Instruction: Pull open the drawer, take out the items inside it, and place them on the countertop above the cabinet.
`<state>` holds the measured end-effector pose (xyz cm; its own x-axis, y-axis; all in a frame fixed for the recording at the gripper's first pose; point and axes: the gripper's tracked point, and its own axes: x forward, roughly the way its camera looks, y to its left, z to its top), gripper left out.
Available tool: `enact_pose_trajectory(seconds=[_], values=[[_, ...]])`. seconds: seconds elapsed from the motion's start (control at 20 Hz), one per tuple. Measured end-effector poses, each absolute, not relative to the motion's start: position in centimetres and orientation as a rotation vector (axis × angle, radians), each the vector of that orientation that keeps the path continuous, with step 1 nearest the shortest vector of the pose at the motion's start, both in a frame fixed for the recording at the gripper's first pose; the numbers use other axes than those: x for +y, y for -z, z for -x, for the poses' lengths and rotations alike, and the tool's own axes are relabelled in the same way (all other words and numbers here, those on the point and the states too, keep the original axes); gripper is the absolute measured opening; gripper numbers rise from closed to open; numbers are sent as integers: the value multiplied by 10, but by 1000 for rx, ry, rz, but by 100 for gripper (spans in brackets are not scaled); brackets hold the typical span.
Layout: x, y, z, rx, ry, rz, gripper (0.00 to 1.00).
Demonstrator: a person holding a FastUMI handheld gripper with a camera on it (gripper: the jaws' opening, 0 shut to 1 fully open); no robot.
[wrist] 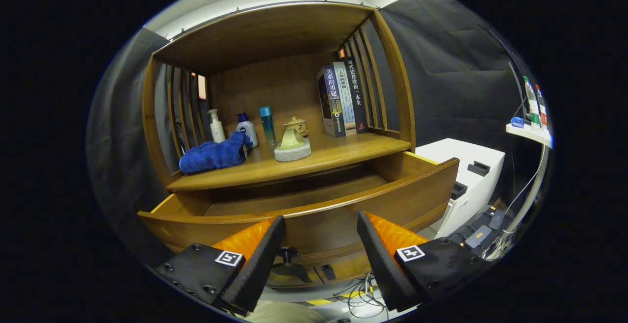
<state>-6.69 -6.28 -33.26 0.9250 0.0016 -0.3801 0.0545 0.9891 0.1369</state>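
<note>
- Pointing at the wooden cabinet (274, 43), the hand-held gripper (321, 234) is held with its fingers spread wide, and nothing is gripped between them.
- The drawer (343, 215) is seen pulled out, just ahead of the fingers.
- The drawer's knob (288, 253) is seen low on its front, between the two fingers, and is not touched by them.
- The part of the drawer's inside that can be seen looks bare; the part near the front is hidden by the drawer's front board.
- On the table (343, 153) above the drawer, a blue towel (213, 155) is laid at the left.
- Behind the towel, three bottles (245, 127) are stood in a row.
- A small teapot (296, 125) and a little figure on a round base (292, 147) are set near the middle.
- Books (342, 98) are stood upright at the right end.
- A white box (471, 175) is seen beside the cabinet.
</note>
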Motion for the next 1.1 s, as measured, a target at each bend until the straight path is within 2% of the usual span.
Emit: enact_pose_trajectory(seconds=[1.1], values=[[-50, 341, -19, 387, 29, -75, 98]])
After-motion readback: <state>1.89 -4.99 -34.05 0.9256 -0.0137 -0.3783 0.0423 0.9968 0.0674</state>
